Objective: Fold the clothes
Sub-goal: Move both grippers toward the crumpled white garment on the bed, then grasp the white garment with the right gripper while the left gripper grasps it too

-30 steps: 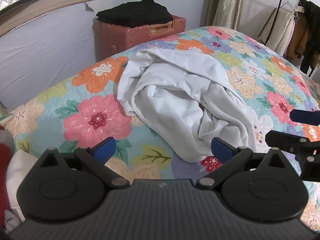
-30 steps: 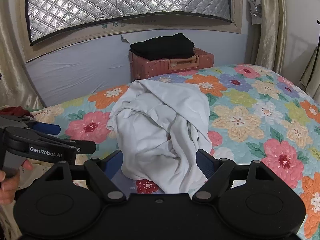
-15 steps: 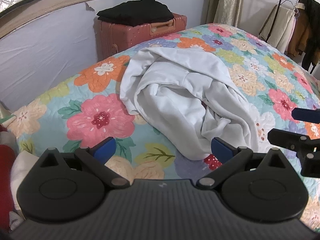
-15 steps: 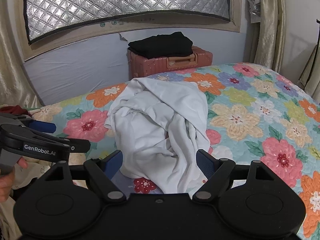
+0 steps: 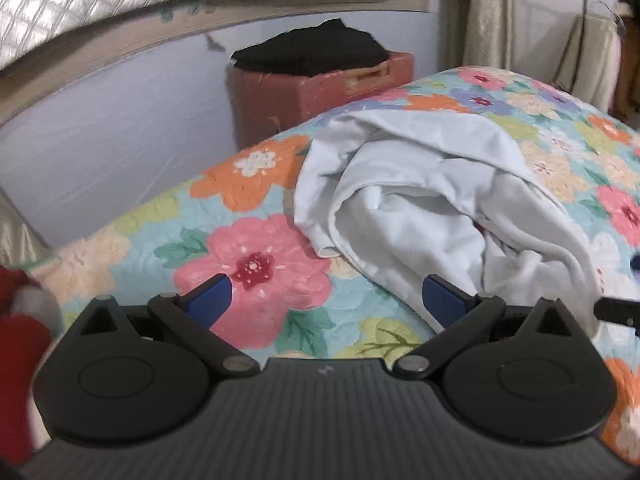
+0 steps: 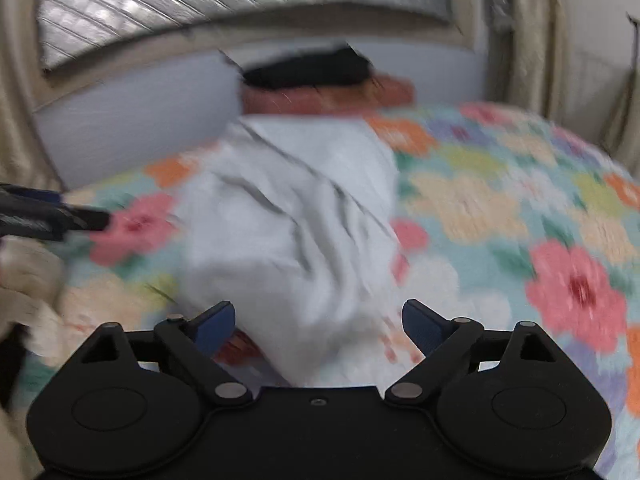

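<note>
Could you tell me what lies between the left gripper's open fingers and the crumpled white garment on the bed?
Only floral quilt. In the left wrist view, the left gripper is open over it, and the white garment starts right beside its right fingertip.

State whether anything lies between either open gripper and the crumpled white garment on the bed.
Nothing visible does. The white garment lies bare on the floral quilt, directly ahead of the open left gripper and open right gripper; only quilt separates them.
</note>
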Demonstrator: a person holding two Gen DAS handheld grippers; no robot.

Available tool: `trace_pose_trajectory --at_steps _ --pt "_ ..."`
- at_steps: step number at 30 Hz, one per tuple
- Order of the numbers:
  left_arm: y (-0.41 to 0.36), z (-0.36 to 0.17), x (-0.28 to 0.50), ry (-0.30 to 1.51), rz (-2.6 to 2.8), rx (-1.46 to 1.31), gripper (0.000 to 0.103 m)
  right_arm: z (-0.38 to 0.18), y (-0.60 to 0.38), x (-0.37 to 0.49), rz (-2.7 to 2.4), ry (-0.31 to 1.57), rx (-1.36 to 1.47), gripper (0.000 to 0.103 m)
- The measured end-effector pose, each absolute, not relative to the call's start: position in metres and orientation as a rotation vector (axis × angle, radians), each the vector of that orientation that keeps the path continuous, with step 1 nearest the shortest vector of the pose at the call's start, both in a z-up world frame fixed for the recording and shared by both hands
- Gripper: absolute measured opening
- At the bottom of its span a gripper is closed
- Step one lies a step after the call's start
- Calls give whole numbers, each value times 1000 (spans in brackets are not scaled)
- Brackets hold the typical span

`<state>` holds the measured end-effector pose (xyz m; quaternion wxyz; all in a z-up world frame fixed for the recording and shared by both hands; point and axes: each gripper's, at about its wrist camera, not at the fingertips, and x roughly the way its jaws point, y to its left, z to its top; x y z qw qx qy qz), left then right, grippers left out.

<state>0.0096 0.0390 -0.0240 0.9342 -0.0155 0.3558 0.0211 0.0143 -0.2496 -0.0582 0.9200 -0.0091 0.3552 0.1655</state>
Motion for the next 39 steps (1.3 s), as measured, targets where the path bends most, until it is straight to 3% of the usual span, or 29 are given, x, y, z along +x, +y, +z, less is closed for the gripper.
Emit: trace_pose_trajectory --at_steps 5,13,16,19,22,25,27,33,37,39 --pt "60 -55 44 779 -25 -277 100 -64 -271 52 311 756 184 93" --pt "83 -93 89 814 -86 -500 74 -58 -278 138 371 851 341 93" --pt "84 -113 98 846 -89 -610 76 -65 -283 167 367 896 436 93" --pt "72 -117 101 803 -92 -590 90 -73 -282 191 344 951 483 93" --pt "65 -118 108 783 -132 -607 91 -77 -279 210 351 983 496 93" --pt "69 -127 111 770 -210 -734 75 -78 -272 226 379 990 464 93" --pt "67 -129 111 755 -195 -735 59 -81 -263 237 390 1002 416 93" --pt "59 -128 111 736 -174 -750 59 -99 -245 253 417 1045 372 98" --pt "58 -129 110 715 -237 -757 63 -99 -239 239 380 1050 468 73" --pt "58 -130 109 710 -237 -770 59 -96 -237 233 381 1056 481 60"
